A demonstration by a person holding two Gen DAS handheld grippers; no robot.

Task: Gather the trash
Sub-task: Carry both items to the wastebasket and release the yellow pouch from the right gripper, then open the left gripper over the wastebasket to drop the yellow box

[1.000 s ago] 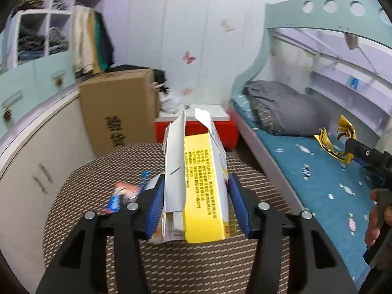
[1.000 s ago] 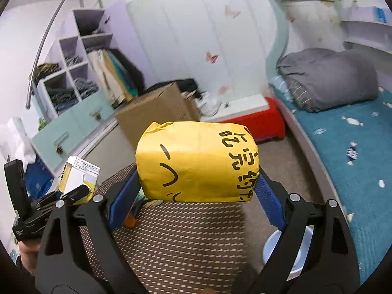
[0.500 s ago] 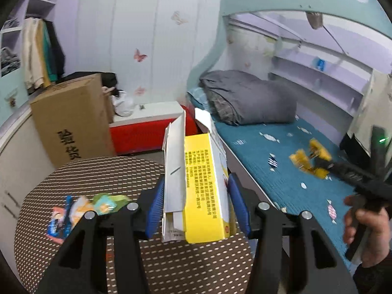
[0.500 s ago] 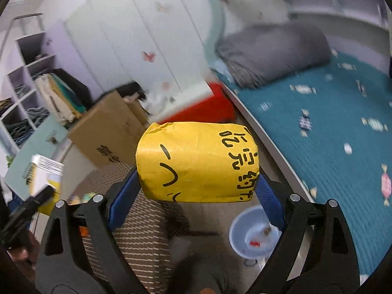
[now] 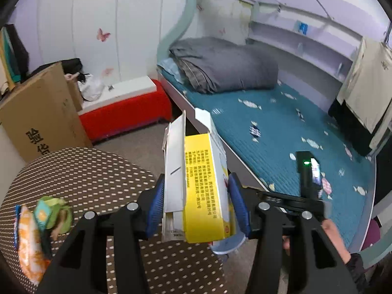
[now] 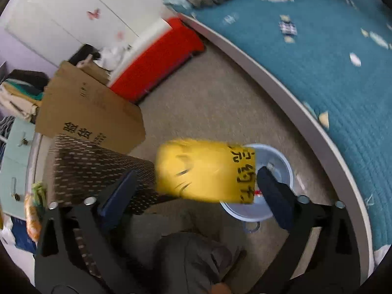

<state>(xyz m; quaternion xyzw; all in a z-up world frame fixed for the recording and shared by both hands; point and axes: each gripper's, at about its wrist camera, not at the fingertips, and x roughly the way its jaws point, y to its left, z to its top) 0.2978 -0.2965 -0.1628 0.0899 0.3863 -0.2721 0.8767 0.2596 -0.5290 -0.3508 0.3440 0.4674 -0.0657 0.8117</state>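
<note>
My left gripper [image 5: 197, 192] is shut on an opened yellow-and-white carton [image 5: 203, 183], held upright past the table's right edge. Below the carton a slice of the pale blue bin [image 5: 227, 245] shows. In the right wrist view my right gripper [image 6: 196, 178] points down over the same bin [image 6: 287, 171] on the floor. Its jaws are opening. A blurred yellow paper bag [image 6: 205, 169] hangs between them, with a clear gap at the left pad [image 6: 117, 191]. Snack wrappers [image 5: 31, 232] lie on the table's left.
The brown dotted round table [image 5: 98, 171] is at lower left, a big cardboard box [image 5: 41, 112] and a red-sided chest [image 5: 127, 115] behind it. The teal bed [image 5: 294, 134] runs along the right. A person's leg [image 6: 191, 264] is below the right gripper.
Both grippers swung from over the table toward the bed side and dipped. The right jaws have spread and the yellow bag has come loose over the bin. The left still holds the carton.
</note>
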